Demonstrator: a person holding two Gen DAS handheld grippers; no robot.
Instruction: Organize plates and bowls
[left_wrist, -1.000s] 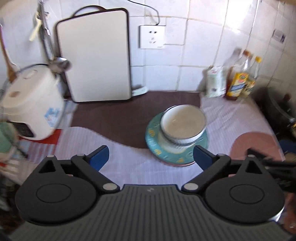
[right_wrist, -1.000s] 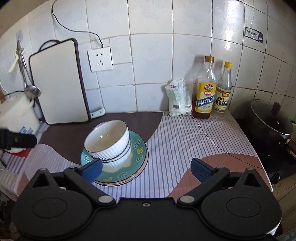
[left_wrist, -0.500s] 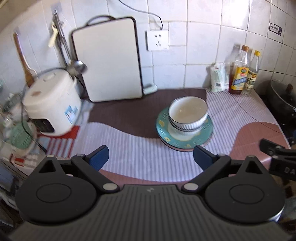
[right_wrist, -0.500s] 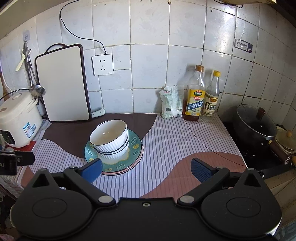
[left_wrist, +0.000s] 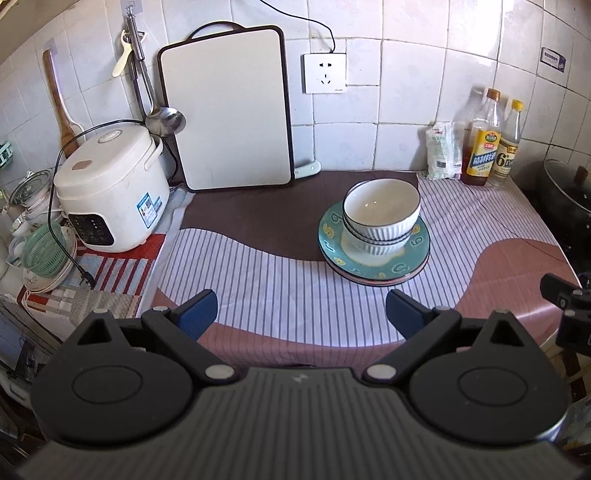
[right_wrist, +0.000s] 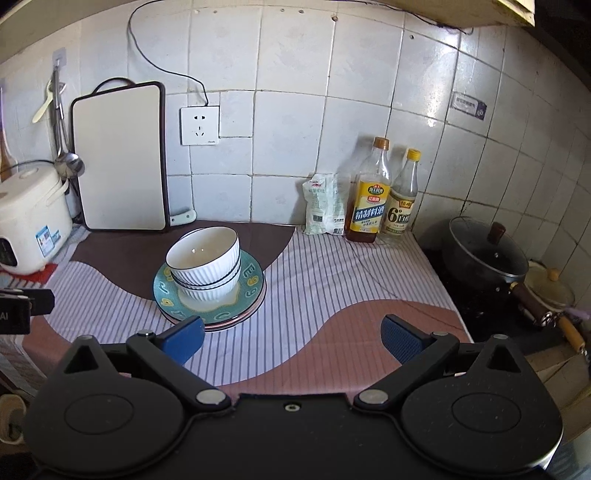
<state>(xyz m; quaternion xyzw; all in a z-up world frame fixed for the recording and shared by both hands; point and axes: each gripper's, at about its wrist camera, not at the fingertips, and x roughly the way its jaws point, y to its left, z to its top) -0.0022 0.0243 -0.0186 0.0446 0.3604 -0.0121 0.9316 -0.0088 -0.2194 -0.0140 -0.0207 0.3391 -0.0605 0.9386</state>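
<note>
Two white ribbed bowls (left_wrist: 380, 218) are nested on a teal patterned plate (left_wrist: 332, 240) that lies on a pink plate, mid-counter. The stack also shows in the right wrist view, bowls (right_wrist: 205, 264) on the teal plate (right_wrist: 255, 284). My left gripper (left_wrist: 301, 314) is open and empty, held back over the counter's front edge, well short of the stack. My right gripper (right_wrist: 291, 339) is open and empty, also near the front edge, with the stack ahead to its left.
A white rice cooker (left_wrist: 110, 192) and a dish rack stand at the left. A cutting board (left_wrist: 225, 107) leans on the tiled wall. Two bottles (right_wrist: 384, 195) and a packet stand at the back right. A lidded black pot (right_wrist: 484, 254) sits on the stove at right.
Both grippers have pulled back and up from the stack, which now looks smaller and farther. The bowls and plates have not moved. Both grippers stay open.
</note>
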